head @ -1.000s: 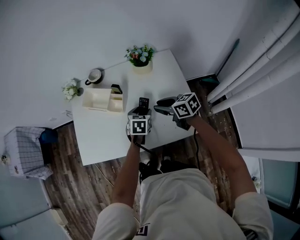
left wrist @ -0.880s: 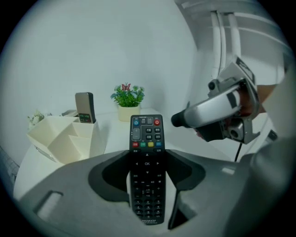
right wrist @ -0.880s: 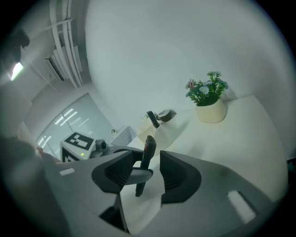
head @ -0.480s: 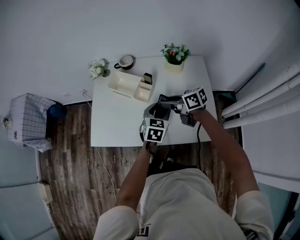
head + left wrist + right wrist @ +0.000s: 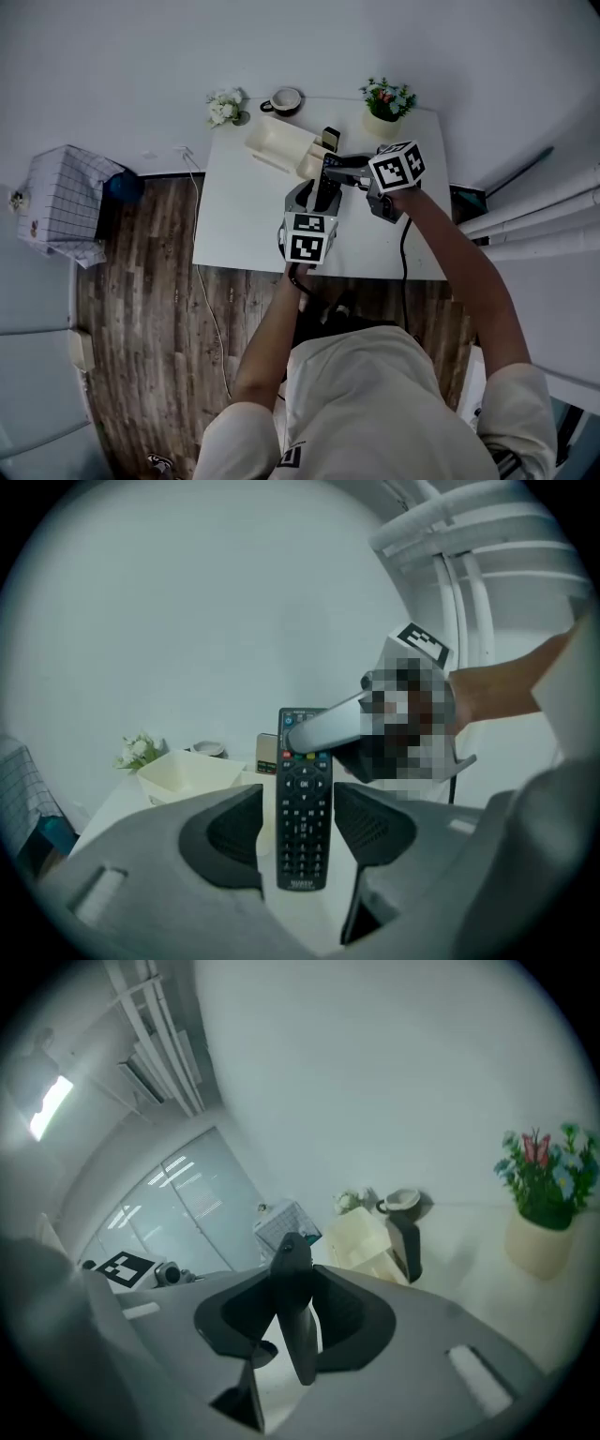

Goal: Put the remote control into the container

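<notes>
Remote control (image 5: 302,808): black, upright, buttons toward the left gripper's camera. It is lifted clear of the table between both grippers and is not in the container yet.
Left gripper (image 5: 300,846): jaws set wide and clamped across the width of the remote control's lower half. It grips low, which leaves the top end free for the other claw.
Right gripper (image 5: 295,1312): comes in sideways onto the top end, where the remote shows edge-on between its jaws. The jaws are closing on the thin faces, and the pads look to be in contact.
Two grips, why: judged a handover or regrip. A hold on the thin faces at the top should let the remote go down end-first into a narrow slot.
Table (image 5: 234,216): white, and bare under the lifted remote, so nothing there to snag.
Container (image 5: 281,145): cream divided tray just beyond the grippers, toward the far side of the table, open side up.
Dark item (image 5: 405,1246): stands upright in the end compartment of the container, on the side nearest the grippers. Cannot tell what it is. The long compartment looks free, so that is the likely target.
Far edge: cup (image 5: 286,98), white flowers (image 5: 225,105) and potted flowers (image 5: 387,98) sit along the wall behind the container, out of the path.
Stage: regrip in the air, with transport and drop-in yet to do.
Risk: if the left claw lets go before the right one is firm, the remote could pivot or slip.
</notes>
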Motion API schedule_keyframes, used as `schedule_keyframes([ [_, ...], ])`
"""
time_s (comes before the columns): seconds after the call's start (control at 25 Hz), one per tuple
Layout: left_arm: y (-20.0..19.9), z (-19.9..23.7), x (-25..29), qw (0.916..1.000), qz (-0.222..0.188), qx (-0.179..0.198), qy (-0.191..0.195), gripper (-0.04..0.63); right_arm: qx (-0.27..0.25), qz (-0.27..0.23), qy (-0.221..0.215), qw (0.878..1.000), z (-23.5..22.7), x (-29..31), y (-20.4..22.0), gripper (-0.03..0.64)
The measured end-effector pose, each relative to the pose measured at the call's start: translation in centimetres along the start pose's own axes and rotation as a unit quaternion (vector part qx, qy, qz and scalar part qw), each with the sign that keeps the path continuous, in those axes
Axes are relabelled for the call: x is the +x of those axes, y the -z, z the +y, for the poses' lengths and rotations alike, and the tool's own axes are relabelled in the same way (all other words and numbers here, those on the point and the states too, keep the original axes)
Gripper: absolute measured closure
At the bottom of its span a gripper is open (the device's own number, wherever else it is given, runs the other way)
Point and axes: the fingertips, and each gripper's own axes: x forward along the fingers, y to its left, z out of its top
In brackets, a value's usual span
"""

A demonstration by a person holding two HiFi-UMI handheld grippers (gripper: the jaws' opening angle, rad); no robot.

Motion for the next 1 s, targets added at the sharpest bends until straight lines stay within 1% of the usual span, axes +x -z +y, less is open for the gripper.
schedule_keyframes([
  [0.04, -0.2, 0.6, -0.4, 1.0000, -0.005, -0.004, -0.005, 0.356, -0.017, -0.011, 0.010, 1.000, -0.2, -0.1, -1.2, 0.508],
  [0.08, -0.3, 1.2, -0.8, 0.9998, -0.008, -0.011, -0.011, 0.386, -0.038, -0.025, 0.021, 0.999, -0.4, -0.3, -2.5, 0.509],
  [0.12, -0.3, 1.8, -1.1, 0.9996, -0.010, -0.019, -0.019, 0.434, -0.065, -0.039, 0.034, 0.997, -0.5, -0.6, -3.8, 0.509],
  [0.2, -0.1, 3.1, -1.6, 0.9985, -0.011, -0.032, -0.042, 0.521, -0.123, -0.061, 0.064, 0.988, -1.0, -1.0, -6.0, 0.508],
  [0.28, -0.3, 4.3, -2.0, 0.9969, -0.012, -0.033, -0.071, 0.580, -0.165, -0.072, 0.096, 0.979, -1.8, -1.1, -7.6, 0.508],
  [0.32, -0.3, 4.7, -2.1, 0.9963, -0.012, -0.031, -0.079, 0.591, -0.179, -0.076, 0.107, 0.975, -2.1, -1.1, -8.1, 0.508],
  [0.4, -0.2, 5.0, -2.4, 0.9960, -0.009, -0.027, -0.084, 0.591, -0.202, -0.092, 0.116, 0.968, -2.3, -1.0, -8.7, 0.509],
  [0.48, -0.2, 5.2, -2.6, 0.9958, -0.005, -0.025, -0.088, 0.591, -0.219, -0.113, 0.113, 0.962, -2.3, -0.8, -9.1, 0.509],
  [0.56, -0.3, 5.5, -2.8, 0.9955, -0.005, -0.025, -0.092, 0.591, -0.227, -0.125, 0.111, 0.959, -2.7, -0.4, -9.1, 0.509],
  [0.68, -0.3, 6.0, -2.8, 0.9950, -0.005, -0.027, -0.096, 0.591, -0.230, -0.108, 0.113, 0.961, -3.8, 0.8, -8.0, 0.509],
  [0.76, -0.2, 6.5, -2.8, 0.9946, -0.007, -0.037, -0.097, 0.591, -0.233, -0.093, 0.114, 0.961, -4.4, 1.7, -7.0, 0.509],
  [0.84, 0.0, 6.7, -2.7, 0.9941, -0.008, -0.048, -0.097, 0.591, -0.232, -0.088, 0.112, 0.962, -4.7, 2.2, -6.5, 0.509],
  [0.92, 0.1, 6.8, -2.7, 0.9938, -0.009, -0.051, -0.098, 0.591, -0.234, -0.085, 0.111, 0.962, -5.0, 2.4, -6.4, 0.509],
  [1.0, 0.1, 7.0, -2.8, 0.9935, -0.010, -0.051, -0.101, 0.591, -0.243, -0.070, 0.112, 0.961, -5.4, 2.9, -5.9, 0.509],
])
